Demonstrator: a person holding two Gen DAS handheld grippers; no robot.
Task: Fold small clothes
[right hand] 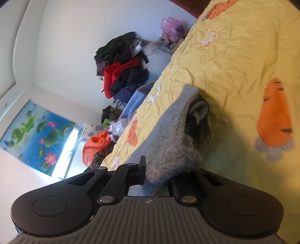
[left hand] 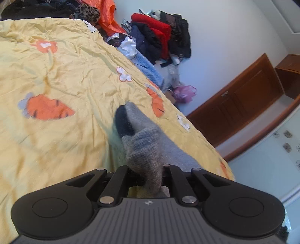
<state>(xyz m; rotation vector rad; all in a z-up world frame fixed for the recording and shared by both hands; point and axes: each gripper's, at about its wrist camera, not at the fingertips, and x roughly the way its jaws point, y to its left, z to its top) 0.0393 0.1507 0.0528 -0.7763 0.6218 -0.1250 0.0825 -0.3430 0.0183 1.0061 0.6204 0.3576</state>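
Item: one grey knitted sock [left hand: 144,148], fuzzy, with a dark patch [left hand: 122,120] at its far end and a ribbed cuff [right hand: 180,101] seen in the right wrist view. It is held at two places and appears raised a little off the bedspread [left hand: 65,78], its free end drooping toward the cloth; whether that end touches the cloth cannot be told.

Holders: the left gripper [left hand: 148,176] is closed on a bunched fold of the sock, the knit squeezed between its jaws. The right gripper [right hand: 157,174] is likewise clamped on the sock, with grey fabric filling the gap between its jaws.

Support: a yellow bedspread printed with an orange carrot [left hand: 46,109] and white flowers, creased throughout.

Surroundings: a heap of clothes [left hand: 161,35] in red, black and blue, piled against the wall beyond the bed edge; an orange plastic bag [left hand: 108,13]; a wooden cabinet [left hand: 238,101]; a lotus poster [right hand: 35,129] on the wall.

Step in hand, as judged: the sock has been taken up at both ends and is being carried, ahead of the fold proper.

Next move, as judged: the sock is to be drawn straight between the two grips, one end brought over the other, and the doubled piece laid flat on the bedspread before either grip is loosened.
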